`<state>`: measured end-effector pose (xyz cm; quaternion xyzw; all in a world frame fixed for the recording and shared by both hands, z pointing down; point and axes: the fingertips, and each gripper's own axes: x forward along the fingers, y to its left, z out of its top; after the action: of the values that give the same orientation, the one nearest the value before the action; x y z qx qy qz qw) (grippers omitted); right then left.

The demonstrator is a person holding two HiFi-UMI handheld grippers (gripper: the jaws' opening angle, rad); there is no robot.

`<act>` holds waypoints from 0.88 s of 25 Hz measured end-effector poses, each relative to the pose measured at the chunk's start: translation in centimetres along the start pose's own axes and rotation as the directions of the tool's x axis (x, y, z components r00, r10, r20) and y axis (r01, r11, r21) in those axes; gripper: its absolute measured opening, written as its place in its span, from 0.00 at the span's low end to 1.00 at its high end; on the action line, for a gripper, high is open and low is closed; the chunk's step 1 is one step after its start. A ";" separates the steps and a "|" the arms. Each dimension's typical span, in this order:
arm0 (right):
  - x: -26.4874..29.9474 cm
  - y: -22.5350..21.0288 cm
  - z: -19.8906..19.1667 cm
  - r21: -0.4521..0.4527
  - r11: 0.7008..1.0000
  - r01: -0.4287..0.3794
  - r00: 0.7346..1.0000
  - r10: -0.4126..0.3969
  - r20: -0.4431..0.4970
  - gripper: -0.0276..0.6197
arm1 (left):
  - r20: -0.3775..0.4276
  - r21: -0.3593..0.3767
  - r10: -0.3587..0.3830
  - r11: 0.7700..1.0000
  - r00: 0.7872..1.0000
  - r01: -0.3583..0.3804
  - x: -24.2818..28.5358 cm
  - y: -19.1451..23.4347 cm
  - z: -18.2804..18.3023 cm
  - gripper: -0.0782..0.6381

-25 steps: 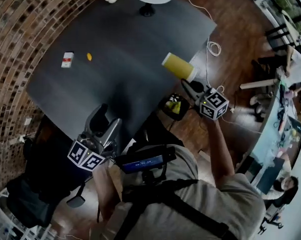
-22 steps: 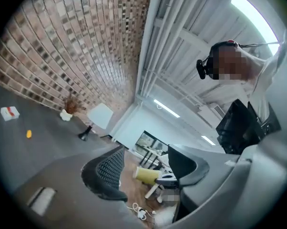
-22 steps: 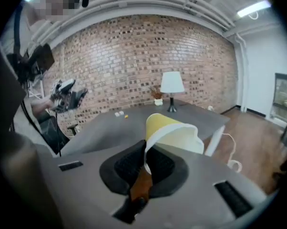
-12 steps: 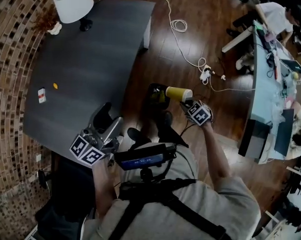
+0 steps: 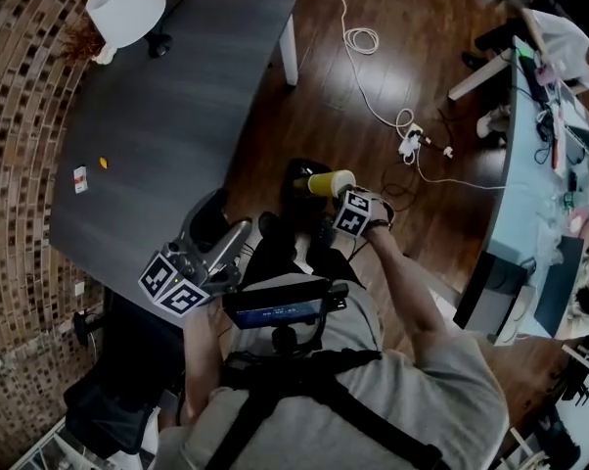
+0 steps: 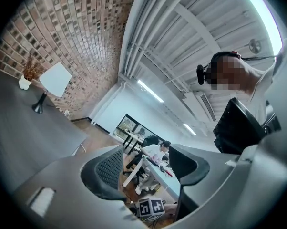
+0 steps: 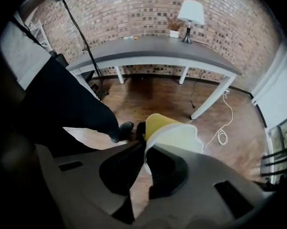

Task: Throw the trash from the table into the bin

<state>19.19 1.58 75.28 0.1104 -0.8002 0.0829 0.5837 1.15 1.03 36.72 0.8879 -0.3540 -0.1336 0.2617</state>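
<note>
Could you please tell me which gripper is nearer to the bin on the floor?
Right. The right gripper, shut on the yellow cup, is just beside the bin; the left gripper, open and empty, is farther off at the edge of the table.

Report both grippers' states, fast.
Left gripper: open, nothing between its jaws.
Right gripper: shut on the yellow cup, pinching its rim.

I see my right gripper point(image 5: 346, 196) clamped on a yellow cup point(image 5: 328, 182) over the edge of the dark bin point(image 5: 296, 176) on the wooden floor point(image 5: 373, 96). My left gripper point(image 5: 225, 227) sits part open and empty at the near edge of the dark table point(image 5: 167, 116), where a small orange scrap point(image 5: 103, 163) and a white packet point(image 5: 79, 178) lie.
</note>
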 end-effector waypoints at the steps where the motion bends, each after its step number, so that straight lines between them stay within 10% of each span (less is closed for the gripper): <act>1: 0.5 -0.1 0.3 -0.024 1.000 -0.004 1.000 0.004 -0.015 0.05 | 0.000 -0.001 0.002 1.000 1.000 -0.002 0.2 0.3 0.1 0.51; 10: 3.5 -1.8 3.8 -0.090 0.994 0.055 0.996 -0.061 -0.070 0.11 | 0.039 -0.048 -0.008 0.999 0.999 0.010 1.3 4.3 2.1 0.51; 16: -1.3 -3.4 5.7 0.118 0.988 0.096 0.989 -0.109 0.104 0.11 | 0.014 -0.086 -0.032 0.996 0.999 0.033 1.9 6.0 1.6 0.51; 19: -8.6 -5.2 8.0 0.318 0.945 0.077 0.896 -0.206 0.393 0.11 | -0.013 -0.079 -0.068 0.995 0.998 0.067 3.1 6.1 1.2 0.51; 22: -17.9 -6.9 9.4 0.482 0.876 -0.030 0.682 -0.335 0.650 0.06 | -0.035 -0.077 -0.111 0.991 0.993 0.109 4.5 5.5 0.9 0.51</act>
<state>17.72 -6.09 55.41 0.3356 -0.9078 0.1677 0.1875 0.88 -5.81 38.81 0.8981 -0.2940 -0.1433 0.2939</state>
